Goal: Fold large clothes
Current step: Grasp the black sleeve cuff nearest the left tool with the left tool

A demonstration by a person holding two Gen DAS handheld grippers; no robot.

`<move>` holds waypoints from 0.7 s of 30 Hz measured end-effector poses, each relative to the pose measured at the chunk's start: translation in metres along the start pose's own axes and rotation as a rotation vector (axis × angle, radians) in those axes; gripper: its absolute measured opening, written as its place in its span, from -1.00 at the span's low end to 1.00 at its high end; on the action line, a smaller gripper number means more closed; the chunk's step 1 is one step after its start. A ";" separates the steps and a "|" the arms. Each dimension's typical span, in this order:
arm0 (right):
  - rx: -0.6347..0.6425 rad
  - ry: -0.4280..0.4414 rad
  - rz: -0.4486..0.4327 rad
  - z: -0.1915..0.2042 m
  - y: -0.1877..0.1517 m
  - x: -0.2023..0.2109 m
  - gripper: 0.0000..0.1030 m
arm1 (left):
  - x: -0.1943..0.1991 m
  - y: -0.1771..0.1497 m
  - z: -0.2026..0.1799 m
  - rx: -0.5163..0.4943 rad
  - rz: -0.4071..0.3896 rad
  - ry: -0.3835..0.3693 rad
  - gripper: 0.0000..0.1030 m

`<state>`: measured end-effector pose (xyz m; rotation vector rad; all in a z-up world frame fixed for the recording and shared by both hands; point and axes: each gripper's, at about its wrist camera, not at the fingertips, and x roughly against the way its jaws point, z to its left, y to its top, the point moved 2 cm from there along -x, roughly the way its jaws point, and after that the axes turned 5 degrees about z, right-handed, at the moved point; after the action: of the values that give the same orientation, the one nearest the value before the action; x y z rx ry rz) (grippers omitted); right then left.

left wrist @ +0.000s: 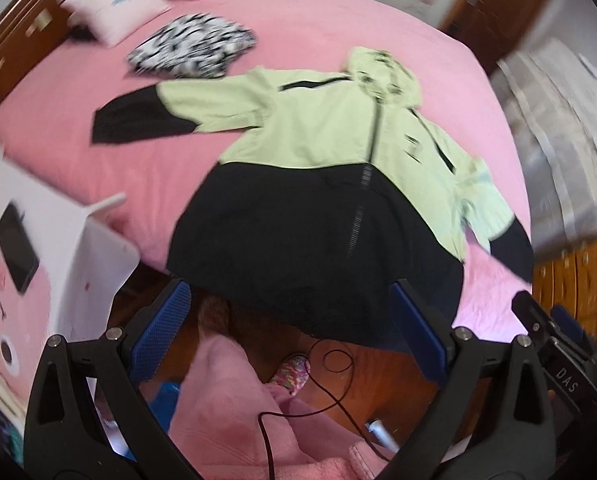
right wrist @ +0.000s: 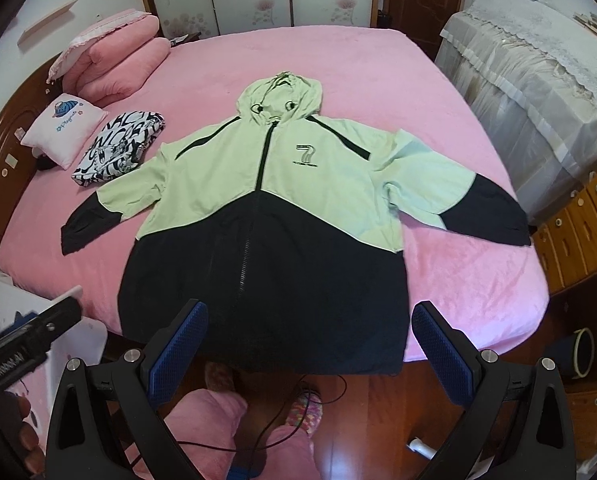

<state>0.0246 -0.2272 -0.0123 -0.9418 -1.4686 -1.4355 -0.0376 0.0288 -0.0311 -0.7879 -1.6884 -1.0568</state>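
A large hooded jacket (right wrist: 274,184), pale green on top and black below, lies spread face up on the pink bed (right wrist: 438,92), both sleeves out, zipper shut, its black hem hanging over the near bed edge. It also shows in the left wrist view (left wrist: 318,152), blurred. My left gripper (left wrist: 292,312) is open and empty, just short of the hem. My right gripper (right wrist: 310,328) is open and empty, its blue pads (right wrist: 178,344) either side of the hem's middle, above the floor.
A folded black-and-white garment (right wrist: 118,148) and pink pillows (right wrist: 114,64) lie at the bed's left. A white plastic bin (left wrist: 50,240) stands left of the bed. A covered cabinet (right wrist: 538,80) and wooden drawers (right wrist: 582,224) stand right. A black cable (left wrist: 298,400) runs across the wooden floor.
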 end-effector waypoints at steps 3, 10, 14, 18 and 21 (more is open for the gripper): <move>-0.005 0.008 0.047 0.014 0.012 -0.017 1.00 | -0.007 0.010 0.041 0.098 0.025 0.026 0.90; -0.031 0.012 0.106 0.071 0.060 -0.056 1.00 | -0.034 0.063 0.124 0.233 0.092 -0.043 0.90; 0.014 0.020 0.121 0.129 0.091 -0.077 1.00 | -0.060 0.112 0.176 0.328 0.164 -0.107 0.90; 0.095 0.007 0.159 0.200 0.118 -0.101 1.00 | -0.088 0.159 0.223 0.378 0.210 -0.116 0.90; 0.136 -0.008 0.187 0.241 0.133 -0.116 1.00 | -0.109 0.191 0.261 0.434 0.238 -0.160 0.89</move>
<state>0.1727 0.0257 -0.0677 -0.9726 -1.4252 -1.1833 0.0631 0.3417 -0.1216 -0.7754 -1.8189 -0.4495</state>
